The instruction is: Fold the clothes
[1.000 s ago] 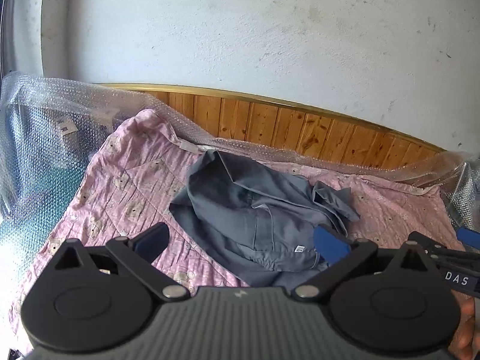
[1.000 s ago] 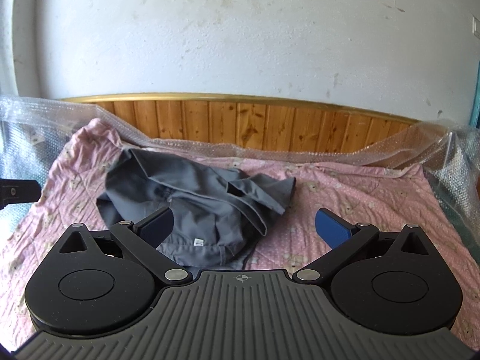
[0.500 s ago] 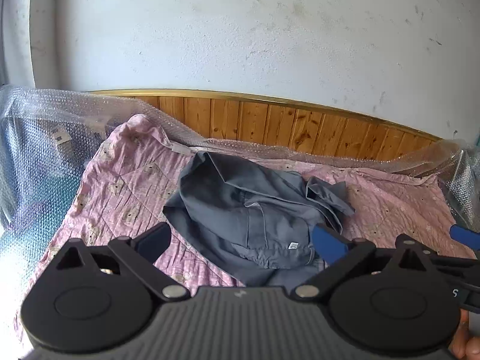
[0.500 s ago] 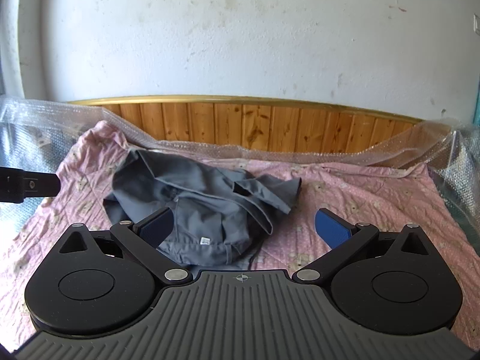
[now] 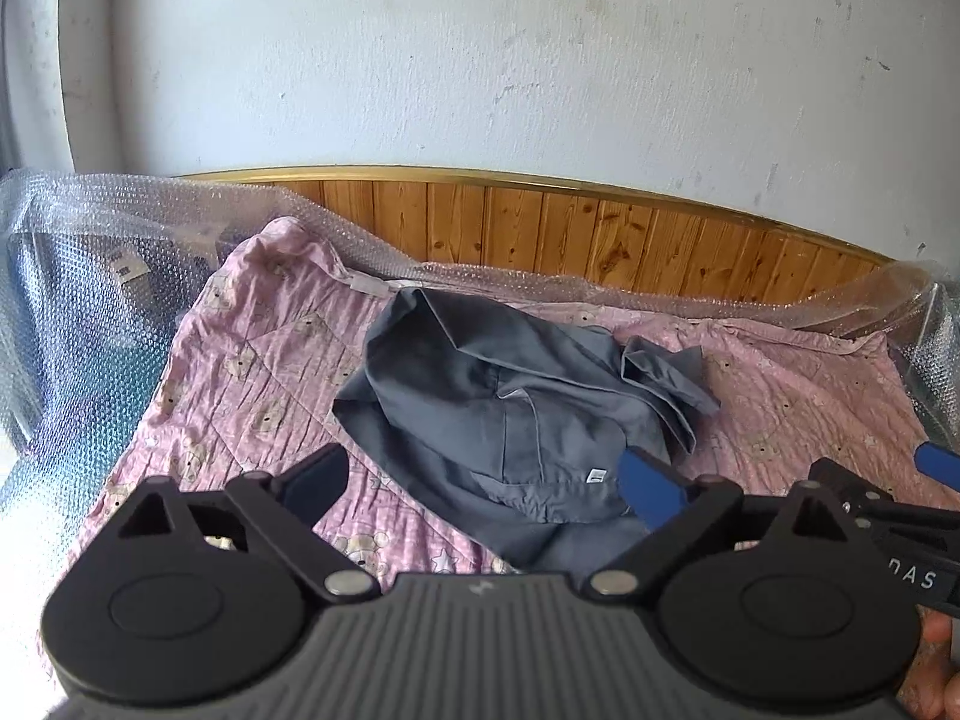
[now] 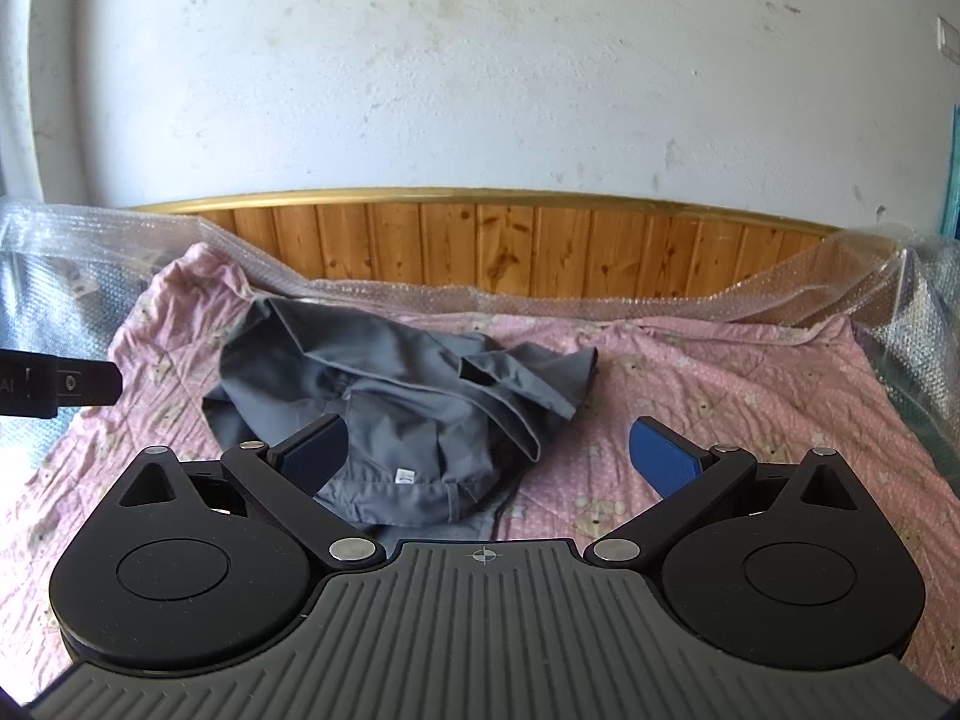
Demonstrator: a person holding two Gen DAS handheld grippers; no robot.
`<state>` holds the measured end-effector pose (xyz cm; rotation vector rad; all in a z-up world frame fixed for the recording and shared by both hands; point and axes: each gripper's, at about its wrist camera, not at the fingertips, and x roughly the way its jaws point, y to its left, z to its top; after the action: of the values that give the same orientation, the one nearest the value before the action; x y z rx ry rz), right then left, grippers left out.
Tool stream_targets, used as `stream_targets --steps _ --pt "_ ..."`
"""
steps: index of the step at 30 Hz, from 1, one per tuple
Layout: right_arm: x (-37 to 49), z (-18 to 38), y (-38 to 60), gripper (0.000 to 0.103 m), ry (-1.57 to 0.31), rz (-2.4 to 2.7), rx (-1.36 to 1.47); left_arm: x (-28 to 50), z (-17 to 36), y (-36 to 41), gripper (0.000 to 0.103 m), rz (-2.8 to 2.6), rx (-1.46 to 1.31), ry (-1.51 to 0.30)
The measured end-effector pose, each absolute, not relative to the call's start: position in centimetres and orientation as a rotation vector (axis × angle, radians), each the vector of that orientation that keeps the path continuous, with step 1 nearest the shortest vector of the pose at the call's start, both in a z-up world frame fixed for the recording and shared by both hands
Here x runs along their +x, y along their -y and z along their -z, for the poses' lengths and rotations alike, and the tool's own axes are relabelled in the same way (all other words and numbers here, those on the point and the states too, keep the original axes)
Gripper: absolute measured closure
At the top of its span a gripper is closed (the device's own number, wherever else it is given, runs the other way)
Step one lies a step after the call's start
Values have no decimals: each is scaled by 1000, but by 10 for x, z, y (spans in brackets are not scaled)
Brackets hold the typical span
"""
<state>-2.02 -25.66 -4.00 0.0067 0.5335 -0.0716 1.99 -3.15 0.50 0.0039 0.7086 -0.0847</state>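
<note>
A crumpled grey garment lies in a heap on a pink quilt with a bear print, a small white label showing near its front edge. My left gripper hovers short of the heap, open and empty. My right gripper is also open and empty, above the garment's near edge. The right gripper's blue fingertip shows at the right edge of the left wrist view. The left gripper's black finger shows at the left edge of the right wrist view.
A wooden headboard stands behind the quilt against a white wall. Bubble wrap covers the bed's sides and back edge. Part of a hand shows at the lower right of the left wrist view.
Both grippers have tilted up and drawn back a little, so the garment sits lower in both views. Both stay open and the garment has not moved.
</note>
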Motion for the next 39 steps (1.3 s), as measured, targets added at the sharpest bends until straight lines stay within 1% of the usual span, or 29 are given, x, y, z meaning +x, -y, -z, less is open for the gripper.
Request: stream_targets --steps 3,4,5,6,7,8,9,10,11,12,13,14,15,25,26,27,28,29,30,31,33,39 --pt "-19 41 256 8 -536 71 9 21 -2 29 12 82 1 -723" --pt "-19 41 255 12 -537 68 11 22 0 29 16 82 0 -729" --pt "-19 42 255 14 -539 65 12 22 1 29 22 84 -1 -735" --pt "-18 42 254 20 -541 62 12 22 2 29 26 86 1 -738" --pt "-17 43 253 28 -546 57 14 22 2 28 36 92 4 -740" --pt "-16 44 253 34 -552 47 20 21 3 28 49 98 5 -740" --pt "-16 45 253 49 -558 38 26 21 4 28 57 104 7 -741" --pt "-15 46 252 66 -567 28 35 21 4 29 72 111 9 -742" --pt "-13 48 252 75 -578 16 47 21 4 29 84 113 14 -743" --pt "-12 49 252 92 -589 5 59 21 4 29 87 115 19 -743" --pt "-12 51 252 100 -593 -6 68 21 5 30 93 119 23 -743" --pt "-12 52 251 101 -592 -15 75 21 5 30 100 123 25 -742" --pt "-11 53 250 103 -591 -20 78 21 6 30 102 122 28 -740" --pt "2 67 245 103 -632 -14 64 31 12 23 103 111 17 -754" --pt "5 69 245 100 -637 -8 64 34 13 22 101 106 13 -760" --pt "7 71 245 91 -642 -1 65 36 15 20 98 101 8 -766" --pt "11 75 247 73 -649 3 65 39 17 18 76 98 -11 -778" --pt "17 82 250 56 -659 5 64 41 19 14 31 98 -43 -784" --pt "23 88 253 24 -669 8 64 43 21 9 12 99 -76 -787" --pt "28 95 256 9 -679 10 63 42 22 4 0 90 -115 -771" --pt "40 108 261 8 -699 14 62 41 28 -7 0 79 -183 -757" --pt "86 145 276 7 -752 24 40 42 69 -39 0 20 -313 -878"
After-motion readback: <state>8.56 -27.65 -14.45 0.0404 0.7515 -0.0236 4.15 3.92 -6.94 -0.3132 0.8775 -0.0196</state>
